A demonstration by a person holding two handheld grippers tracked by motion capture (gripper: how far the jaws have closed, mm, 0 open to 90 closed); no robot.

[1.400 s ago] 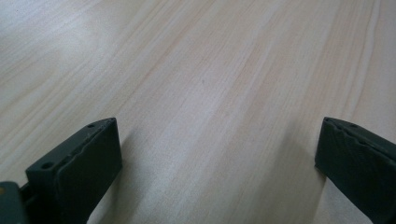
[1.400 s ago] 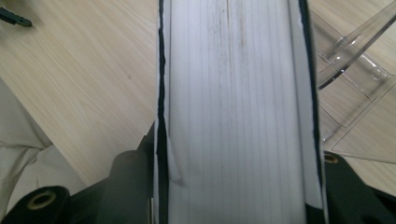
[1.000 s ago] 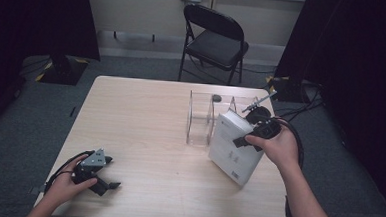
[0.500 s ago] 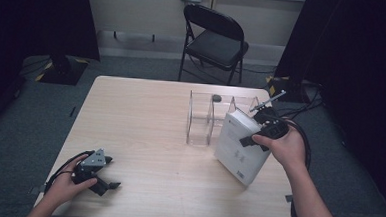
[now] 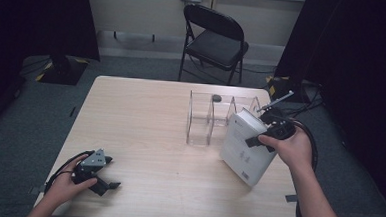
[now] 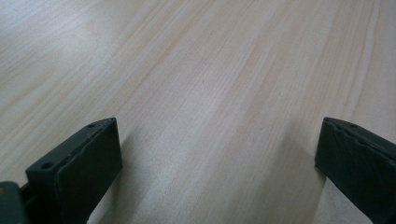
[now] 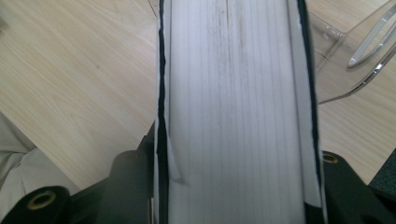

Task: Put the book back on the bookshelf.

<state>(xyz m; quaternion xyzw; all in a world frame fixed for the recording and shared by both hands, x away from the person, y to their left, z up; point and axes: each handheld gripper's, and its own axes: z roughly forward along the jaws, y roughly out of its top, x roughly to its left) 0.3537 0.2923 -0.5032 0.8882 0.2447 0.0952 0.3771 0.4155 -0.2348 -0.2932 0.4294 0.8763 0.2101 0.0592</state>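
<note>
Right gripper (image 5: 267, 130): fingers (image 7: 133, 186) clamped on the two covers of a thick white book (image 5: 246, 146), page block (image 7: 233, 93) running up between them in the right gripper view. Book held tilted, lower corner at or just above the worktop (image 5: 145, 116), cannot tell which, top edge leaning toward the clear acrylic organizer (image 5: 215, 117). Book just beside the organizer's right front corner, near the worktop's right edge. Person's right hand (image 5: 286, 146) wrapped around the gripper body, black cable (image 5: 312, 145) looping behind the wrist.

Left gripper (image 5: 105, 176): fingers (image 6: 79, 168) spread wide apart, nothing but bare pale wood grain between them in the left gripper view. Resting low on the worktop, well apart from the organizer, toward the near left corner. Grey three-cornered plate (image 5: 95, 159) on top, person's left hand (image 5: 67, 184) gripping from behind.

Organizer standing upright, divided into compartments, right of the worktop's centre. Small dark object (image 5: 216, 97) at the organizer's far rim, too small to identify. Black folding chair (image 5: 214, 39) on the grey floor beyond the organizer, past the worktop's far edge.
</note>
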